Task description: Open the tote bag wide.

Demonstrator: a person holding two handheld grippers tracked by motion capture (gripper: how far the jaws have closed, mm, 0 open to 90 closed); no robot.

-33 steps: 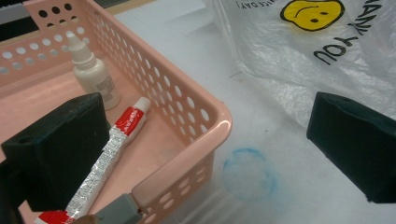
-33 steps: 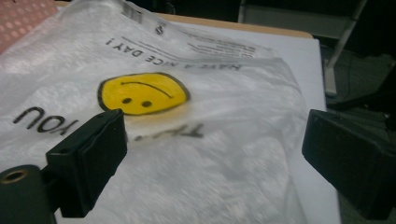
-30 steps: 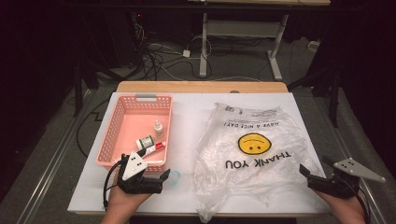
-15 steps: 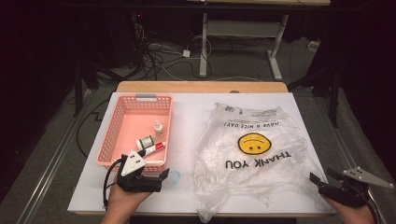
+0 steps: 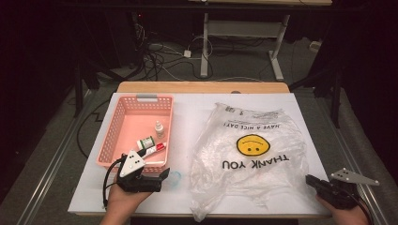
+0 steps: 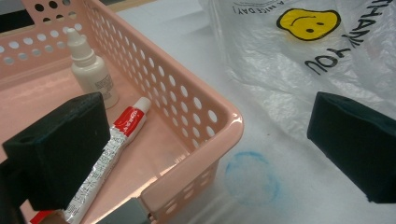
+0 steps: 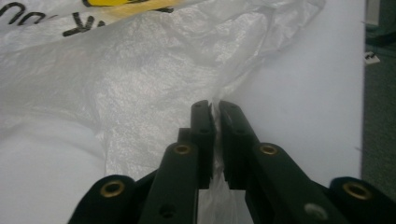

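The right gripper (image 7: 212,109) has just been closing, and its 2 black jaws are now clenched on a thin fold at the edge of the plastic bag (image 7: 140,88), with film pinched in the slit between them. From that pinch the bag spreads away ahead and to the gripper's left, flat and wrinkled on the white table (image 5: 187,112), its yellow smiley face (image 5: 252,144) well beyond the jaws.

I judge the bag very light, limp and slippery: it will drape, stretch and slide rather than hold shape. A single layer at the rim or a handle loop looks the best hold, so the mouth can be pulled open.

The left gripper (image 5: 164,176) stands released, jaws wide with nothing between them. Just ahead of it sits the near corner of the pink basket (image 6: 205,116), holding a dropper bottle (image 6: 91,70) and a tube (image 6: 107,158). The bag lies off to its right.
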